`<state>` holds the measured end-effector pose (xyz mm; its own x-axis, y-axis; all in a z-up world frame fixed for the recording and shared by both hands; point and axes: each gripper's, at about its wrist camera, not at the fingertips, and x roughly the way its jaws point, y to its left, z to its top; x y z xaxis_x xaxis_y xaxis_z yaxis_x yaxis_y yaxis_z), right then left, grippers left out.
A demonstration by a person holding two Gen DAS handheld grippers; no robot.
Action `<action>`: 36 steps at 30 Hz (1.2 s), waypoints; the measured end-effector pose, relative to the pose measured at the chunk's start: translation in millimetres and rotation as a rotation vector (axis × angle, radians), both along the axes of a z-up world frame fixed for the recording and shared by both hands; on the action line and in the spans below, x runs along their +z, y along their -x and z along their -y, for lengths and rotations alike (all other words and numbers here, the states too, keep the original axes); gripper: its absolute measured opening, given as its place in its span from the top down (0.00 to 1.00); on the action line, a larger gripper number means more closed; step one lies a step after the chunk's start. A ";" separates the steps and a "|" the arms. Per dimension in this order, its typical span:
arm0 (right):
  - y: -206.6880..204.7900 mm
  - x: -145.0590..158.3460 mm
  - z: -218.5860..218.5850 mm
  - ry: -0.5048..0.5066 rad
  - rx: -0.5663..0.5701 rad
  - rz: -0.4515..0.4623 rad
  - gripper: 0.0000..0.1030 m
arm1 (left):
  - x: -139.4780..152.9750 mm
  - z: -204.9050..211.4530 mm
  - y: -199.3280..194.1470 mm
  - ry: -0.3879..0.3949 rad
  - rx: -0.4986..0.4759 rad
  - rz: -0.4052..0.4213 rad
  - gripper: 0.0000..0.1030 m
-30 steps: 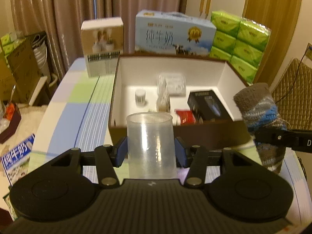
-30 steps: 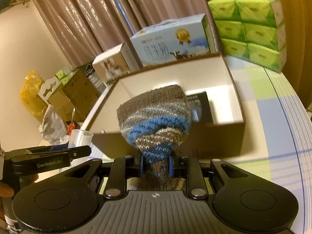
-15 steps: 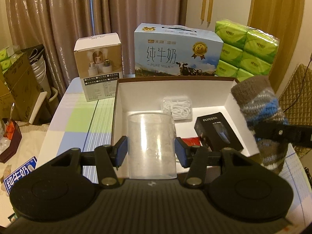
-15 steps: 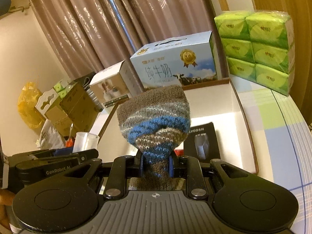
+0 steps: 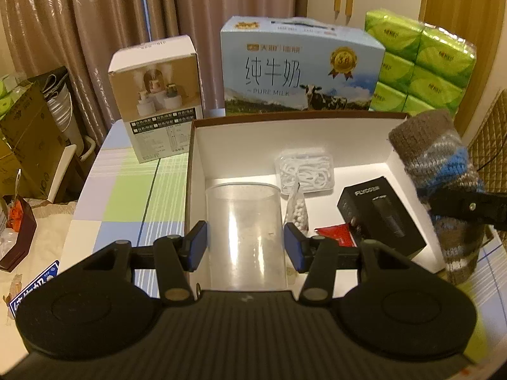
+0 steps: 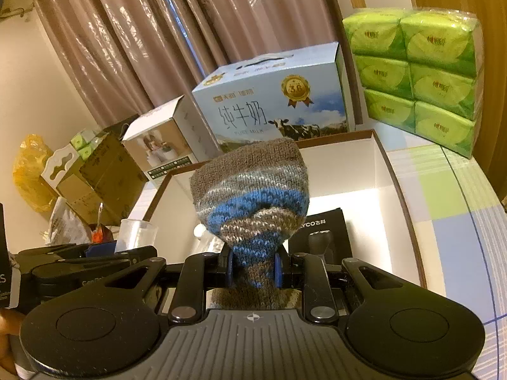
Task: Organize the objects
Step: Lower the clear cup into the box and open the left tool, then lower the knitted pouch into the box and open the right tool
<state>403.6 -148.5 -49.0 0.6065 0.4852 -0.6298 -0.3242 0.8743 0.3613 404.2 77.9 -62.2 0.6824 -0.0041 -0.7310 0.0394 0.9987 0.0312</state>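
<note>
In the left wrist view, the left gripper (image 5: 245,247) is closed partway on a clear plastic cup (image 5: 245,234), its blue pads against the cup's sides, and carries it upright over the near left part of the open white-lined box (image 5: 193,171). Inside the box lie a clear case of white cable (image 5: 305,171), a small bag of white beads (image 5: 298,212), a red packet (image 5: 336,236) and a black shaver box (image 5: 380,218). At the right edge, the knitted sock (image 5: 440,164) hangs pinched in the other gripper above the box's right wall. Behind the box, on the checked tabletop (image 5: 126,196), stand a humidifier carton (image 5: 158,95), a milk carton (image 5: 298,69) and green tissue packs (image 5: 418,66). In the right wrist view, the right gripper (image 6: 253,269) is nearly closed, squeezing the sock (image 6: 250,186) at its middle so the toe bulges above the pads over the box (image 6: 380,158), hiding much of its interior; the shaver box (image 6: 323,234) shows just to its right. The cup (image 6: 136,234) and left gripper sit at the lower left.
</note>
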 end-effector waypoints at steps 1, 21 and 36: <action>-2.1 -1.4 -0.8 0.000 -0.001 -0.005 0.81 | -2.0 0.1 -3.0 -0.004 -0.001 -0.006 0.54; -36.9 -27.1 -13.7 -0.006 -0.009 -0.085 0.81 | -24.4 -3.9 -30.7 -0.002 -0.025 -0.087 0.41; -55.1 -33.5 -27.3 -0.079 -0.022 -0.093 0.45 | -16.0 -9.5 -33.8 0.011 -0.016 -0.067 0.37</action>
<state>458.7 -121.2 -82.4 0.5582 0.5228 -0.6443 -0.2675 0.8485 0.4567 437.9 87.4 -78.2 0.6315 -0.0230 -0.7750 0.0566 0.9983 0.0166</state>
